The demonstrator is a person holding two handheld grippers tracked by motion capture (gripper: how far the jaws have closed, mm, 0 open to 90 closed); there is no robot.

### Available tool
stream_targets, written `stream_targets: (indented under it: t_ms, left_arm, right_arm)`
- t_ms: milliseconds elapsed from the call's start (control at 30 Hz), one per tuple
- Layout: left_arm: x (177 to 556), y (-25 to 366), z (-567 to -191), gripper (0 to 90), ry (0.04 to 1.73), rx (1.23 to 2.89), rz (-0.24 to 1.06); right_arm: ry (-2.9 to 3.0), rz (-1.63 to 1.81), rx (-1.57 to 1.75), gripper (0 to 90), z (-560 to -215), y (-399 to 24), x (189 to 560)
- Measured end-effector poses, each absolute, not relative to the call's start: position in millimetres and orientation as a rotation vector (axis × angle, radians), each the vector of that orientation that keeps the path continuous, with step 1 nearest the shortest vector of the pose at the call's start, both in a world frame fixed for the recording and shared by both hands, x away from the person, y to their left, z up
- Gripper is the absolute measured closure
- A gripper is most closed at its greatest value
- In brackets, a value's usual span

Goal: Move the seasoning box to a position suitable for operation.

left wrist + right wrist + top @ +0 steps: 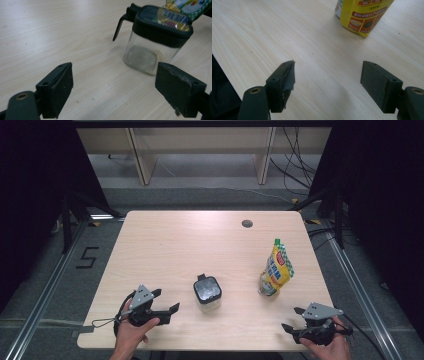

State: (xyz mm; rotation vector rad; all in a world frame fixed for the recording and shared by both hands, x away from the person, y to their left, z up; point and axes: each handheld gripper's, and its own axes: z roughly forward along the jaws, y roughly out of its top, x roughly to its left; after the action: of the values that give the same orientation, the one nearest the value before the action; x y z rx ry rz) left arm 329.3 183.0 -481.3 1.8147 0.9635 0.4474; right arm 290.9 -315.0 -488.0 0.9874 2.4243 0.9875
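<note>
A small clear glass jar (pixel 207 294) with a black lid and side handle stands near the middle of the wooden table (pixel 165 245). In the left gripper view the jar (pixel 147 47) is ahead and to the right of the jaws. A yellow spouted pouch (pixel 276 270) with a green cap stands upright to the jar's right, and its lower part (pixel 364 17) shows at the top of the right gripper view. My left gripper (pixel 166 301) rests open at the near left, its jaws pointing toward the jar. My right gripper (pixel 293 319) is open at the near right corner, with nothing between its jaws.
A dark round grommet hole (pixel 247 223) sits near the table's far edge. Beyond the table stand wooden shelf legs (pixel 142 160) and loose cables (pixel 295 165) on the floor. The table's near edge runs just under both hands.
</note>
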Motion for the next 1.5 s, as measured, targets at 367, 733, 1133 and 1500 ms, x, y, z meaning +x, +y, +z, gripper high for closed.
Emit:
stream_targets:
  t_ms: [367, 733, 1133, 1500]
  left_arm:
    - [365, 158, -448, 66.1, 0.87, 1.861, 0.43]
    - [396, 121, -429, 89.0, 0.768, 1.997, 0.443]
    - [419, 91, -430, 89.2, 0.741, 2.116, 0.436]
    - [432, 80, -435, 89.2, 0.745, 2.185, 0.405]
  right_arm:
    - [2.425, 0.992, 0.968, 28.7, -488, -314, 292]
    - [2.434, 0.983, 0.985, 29.0, -489, -313, 291]
    - [2.448, 0.99, 0.932, 29.3, -490, -313, 293]
    - [2.458, 0.974, 0.978, 29.3, -490, -312, 291]
